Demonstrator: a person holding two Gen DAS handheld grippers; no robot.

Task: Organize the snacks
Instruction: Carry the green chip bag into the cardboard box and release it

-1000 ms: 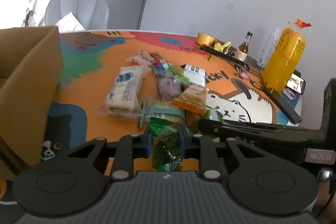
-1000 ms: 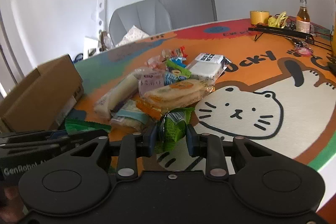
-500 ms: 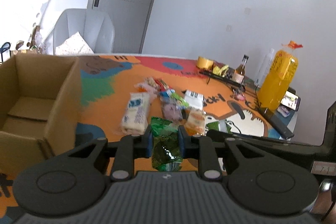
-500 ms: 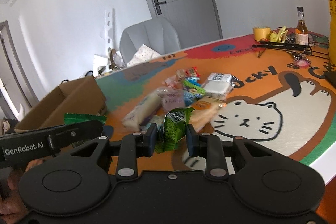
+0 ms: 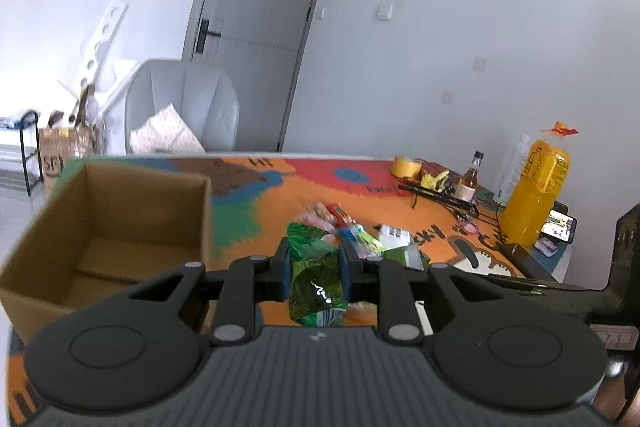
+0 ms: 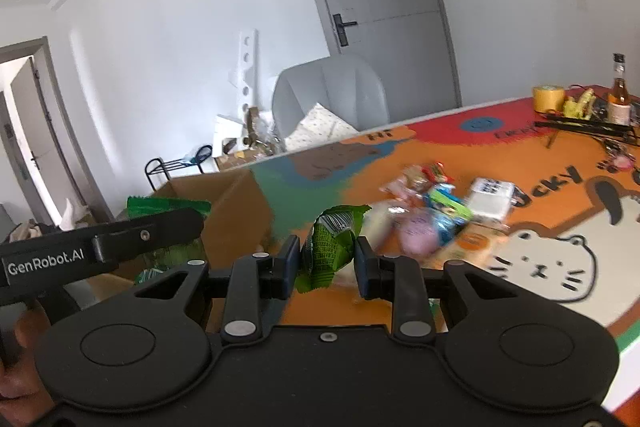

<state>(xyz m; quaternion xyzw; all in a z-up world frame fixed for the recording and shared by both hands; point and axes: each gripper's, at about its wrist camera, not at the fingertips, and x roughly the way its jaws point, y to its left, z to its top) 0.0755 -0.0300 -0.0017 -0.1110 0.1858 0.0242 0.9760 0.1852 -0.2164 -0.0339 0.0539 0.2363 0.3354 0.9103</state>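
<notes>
Now left jaws clamp dark green packet; right jaws clamp light green packet.

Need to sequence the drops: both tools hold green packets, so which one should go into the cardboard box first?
Left, probably. The left tool, shut on its green packet, sits beside the open cardboard box. The right tool and its packet sit farther away, the left tool between them and the box.

The left claw had a matte black body with a ribbed grey top plate, two round discs at nine and three o'clock, silver pivot screws, and blue pads. The right claw was all black, similarly built. White "GenRobot.AI" lettering marked the left claw's side.
</notes>
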